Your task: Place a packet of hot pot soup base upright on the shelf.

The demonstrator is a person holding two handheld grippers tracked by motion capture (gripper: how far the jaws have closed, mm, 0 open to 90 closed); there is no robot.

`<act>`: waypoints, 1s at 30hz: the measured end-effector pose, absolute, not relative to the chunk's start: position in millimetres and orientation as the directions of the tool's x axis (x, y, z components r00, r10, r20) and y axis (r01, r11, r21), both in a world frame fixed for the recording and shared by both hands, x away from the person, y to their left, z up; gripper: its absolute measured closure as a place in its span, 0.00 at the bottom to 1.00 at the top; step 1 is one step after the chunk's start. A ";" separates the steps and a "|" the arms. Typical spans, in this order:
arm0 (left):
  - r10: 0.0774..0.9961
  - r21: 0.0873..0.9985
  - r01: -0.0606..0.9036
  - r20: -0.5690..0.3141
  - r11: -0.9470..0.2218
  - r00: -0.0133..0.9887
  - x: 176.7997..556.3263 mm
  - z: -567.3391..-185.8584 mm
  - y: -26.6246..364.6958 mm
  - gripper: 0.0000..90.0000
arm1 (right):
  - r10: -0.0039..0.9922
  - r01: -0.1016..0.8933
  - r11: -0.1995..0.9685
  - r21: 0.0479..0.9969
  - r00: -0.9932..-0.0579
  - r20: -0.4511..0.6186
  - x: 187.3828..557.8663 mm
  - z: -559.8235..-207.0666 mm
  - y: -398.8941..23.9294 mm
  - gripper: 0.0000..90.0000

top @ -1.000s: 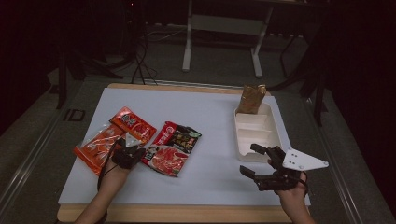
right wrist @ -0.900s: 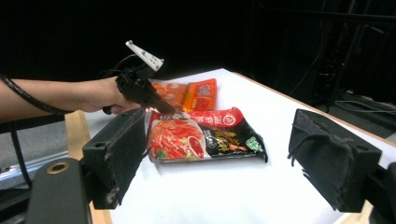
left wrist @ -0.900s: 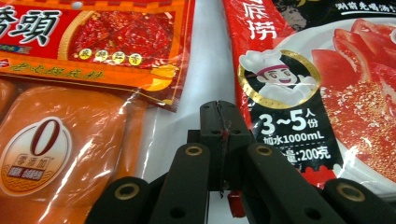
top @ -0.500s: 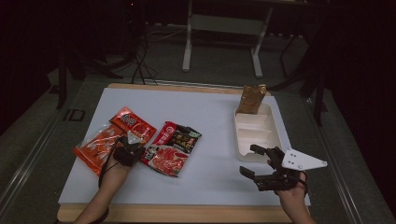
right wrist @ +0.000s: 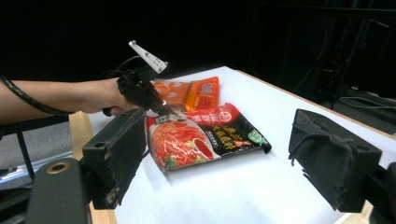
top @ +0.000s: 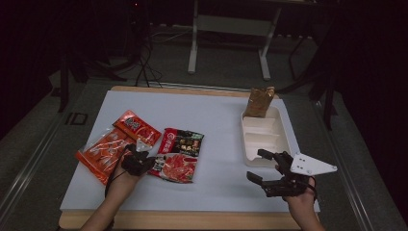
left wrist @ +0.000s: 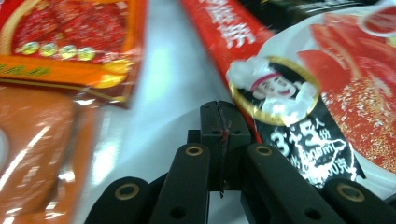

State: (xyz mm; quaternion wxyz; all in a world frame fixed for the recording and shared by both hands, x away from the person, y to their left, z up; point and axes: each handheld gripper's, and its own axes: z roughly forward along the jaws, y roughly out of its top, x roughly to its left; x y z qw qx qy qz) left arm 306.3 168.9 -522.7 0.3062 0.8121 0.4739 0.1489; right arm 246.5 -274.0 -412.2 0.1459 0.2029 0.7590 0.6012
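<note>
While the left gripper (top: 142, 161) rests low on the white-topped table (top: 221, 130), its jaws are pressed together with nothing between them; in the left gripper view their tips (left wrist: 219, 116) lie on the bare white surface at the edge of the glossy red-and-black sauce packet (left wrist: 327, 93). From the high view, that packet (top: 179, 154) lies flat near the middle of the table, just right of the left gripper. 2 more pouches lie to its left: a red foil packet (top: 137, 127) farther off and an orange see-through pouch (top: 98, 154) nearer the left edge. At the right side sits a white plastic tray with compartments (top: 266, 137), and a brown crinkled bag (top: 259, 102) stands upright at its far end. Nearer the person, the right gripper (top: 262, 168) hovers just beside the tray's near end, jaws spread wide and holding nothing; its own view shows the 2 black pads (right wrist: 116, 154) well apart, the sauce packet (right wrist: 201, 135) beyond them.
</note>
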 end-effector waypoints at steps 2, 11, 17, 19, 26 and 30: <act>0.854 0.641 0.669 -0.040 -0.376 0.518 302.2 -521.3 162.7 1.00 | 0.480 0.134 0.188 0.973 -0.877 0.028 246.3 -412.1 -274.4 0.21; 0.822 0.629 0.661 -0.059 -0.410 0.566 293.7 -520.3 147.2 1.00 | 0.475 0.139 0.196 0.971 -0.880 0.030 246.5 -413.3 -272.7 0.21; 0.801 0.630 0.651 -0.075 -0.423 0.593 292.8 -520.6 136.0 1.00 | 0.474 0.142 0.199 0.970 -0.880 0.032 246.4 -413.6 -271.8 0.21; 0.797 0.628 0.646 -0.067 -0.434 0.600 292.7 -521.0 133.1 1.00 | 0.473 0.142 0.198 0.970 -0.880 0.032 246.3 -413.7 -271.8 0.21; 0.817 0.641 0.650 -0.062 -0.408 0.574 300.4 -520.2 140.3 1.00 | 0.469 0.142 0.193 0.971 -0.882 0.036 246.3 -413.9 -273.2 0.21; 0.840 0.668 0.648 -0.062 -0.366 0.538 305.3 -511.2 146.5 1.00 | 0.465 0.137 0.193 0.971 -0.885 0.033 246.0 -414.0 -273.9 0.21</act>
